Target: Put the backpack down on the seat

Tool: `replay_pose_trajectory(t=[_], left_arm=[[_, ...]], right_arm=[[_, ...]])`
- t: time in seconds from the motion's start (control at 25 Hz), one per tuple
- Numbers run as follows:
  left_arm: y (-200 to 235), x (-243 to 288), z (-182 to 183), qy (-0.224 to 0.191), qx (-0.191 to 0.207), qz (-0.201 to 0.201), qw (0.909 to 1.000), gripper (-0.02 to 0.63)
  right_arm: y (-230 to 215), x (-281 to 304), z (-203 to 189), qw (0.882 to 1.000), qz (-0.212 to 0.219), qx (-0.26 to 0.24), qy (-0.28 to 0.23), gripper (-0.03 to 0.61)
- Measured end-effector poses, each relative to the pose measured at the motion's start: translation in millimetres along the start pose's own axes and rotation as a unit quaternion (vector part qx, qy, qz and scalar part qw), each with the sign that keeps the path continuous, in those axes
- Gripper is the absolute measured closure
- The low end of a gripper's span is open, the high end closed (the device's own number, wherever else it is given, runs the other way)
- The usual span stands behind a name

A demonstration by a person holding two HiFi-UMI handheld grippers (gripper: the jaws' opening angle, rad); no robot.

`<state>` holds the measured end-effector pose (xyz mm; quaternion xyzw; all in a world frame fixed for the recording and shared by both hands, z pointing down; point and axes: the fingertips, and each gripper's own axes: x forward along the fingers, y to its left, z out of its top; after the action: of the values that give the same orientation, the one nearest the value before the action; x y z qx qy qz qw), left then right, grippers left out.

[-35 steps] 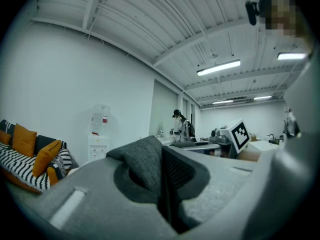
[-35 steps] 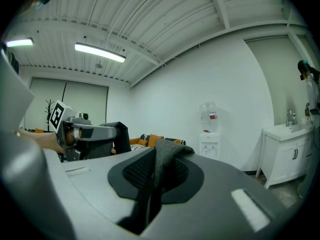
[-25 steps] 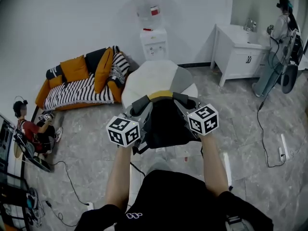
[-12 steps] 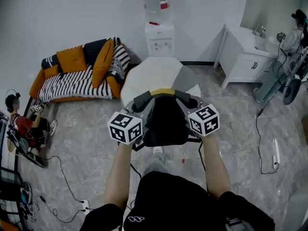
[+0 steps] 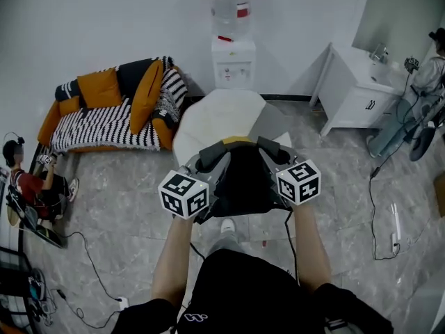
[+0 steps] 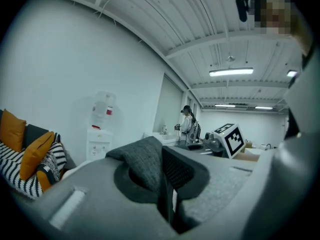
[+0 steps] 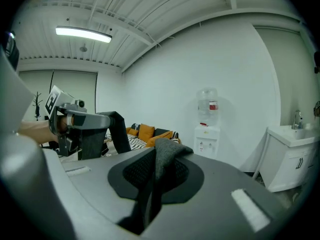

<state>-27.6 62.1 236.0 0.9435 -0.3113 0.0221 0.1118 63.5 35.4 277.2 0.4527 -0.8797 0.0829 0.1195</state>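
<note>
- Left tongs (image 5: 207, 164): pinched narrow on the backpack's left shoulder strap (image 6: 142, 164). Grey padded fabric is bunched between the pads and sticks up past the tips.
- Right tongs (image 5: 272, 155): same story, clamped narrow on the right shoulder strap (image 7: 167, 156). Black webbing runs down through the gap.
- Both tongs sit side by side, roughly level, and each shows in the other's gripper view.
- Backpack (image 5: 243, 179): black, hanging off the two straps between the tongs, in front of the person's torso. It is clear of the floor (image 5: 118, 207).
- Seat (image 5: 219, 117): white rounded chair with a grey panel on its right side, just beyond the backpack. In the head view the pack's top overlaps the seat's near rim; can't tell whether they touch.
- Sofa (image 5: 111, 124): left of the seat against the wall, with a black-and-white striped cover and orange cushions (image 5: 101, 89).
- Water dispenser (image 5: 233, 62): white, bottle on top, at the wall behind the seat.
- Sink cabinet (image 5: 354, 96): white, right of the dispenser, tap on top.
- Seated person (image 5: 35, 186): far left on the floor, red top.
- Standing person (image 5: 432, 68): far right edge, next to some equipment.
- Floor is grey marble-look tile, with cables (image 5: 379, 207) trailing on both sides.
</note>
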Motion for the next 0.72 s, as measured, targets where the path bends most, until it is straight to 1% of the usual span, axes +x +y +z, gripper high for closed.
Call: replay_pose_trajectory(t=[0.24,0.44,0.72], left_arm=[[34,24,9,0.011,-0.003,-0.002,0.9999,0.588],[76,40,24,0.015,-0.001,-0.005,0.9999,0.588],[119,60,32,0.018,-0.009,-0.007,0.9998,0.588]], right_arm=[[-24,34,12,1.000,-0.002,0.005,-0.002,0.540],[-41,76,33,1.000,-0.001,0.006,-0.005,0.540],[-58,118,41,1.000,-0.004,0.019,0.004,0.540]])
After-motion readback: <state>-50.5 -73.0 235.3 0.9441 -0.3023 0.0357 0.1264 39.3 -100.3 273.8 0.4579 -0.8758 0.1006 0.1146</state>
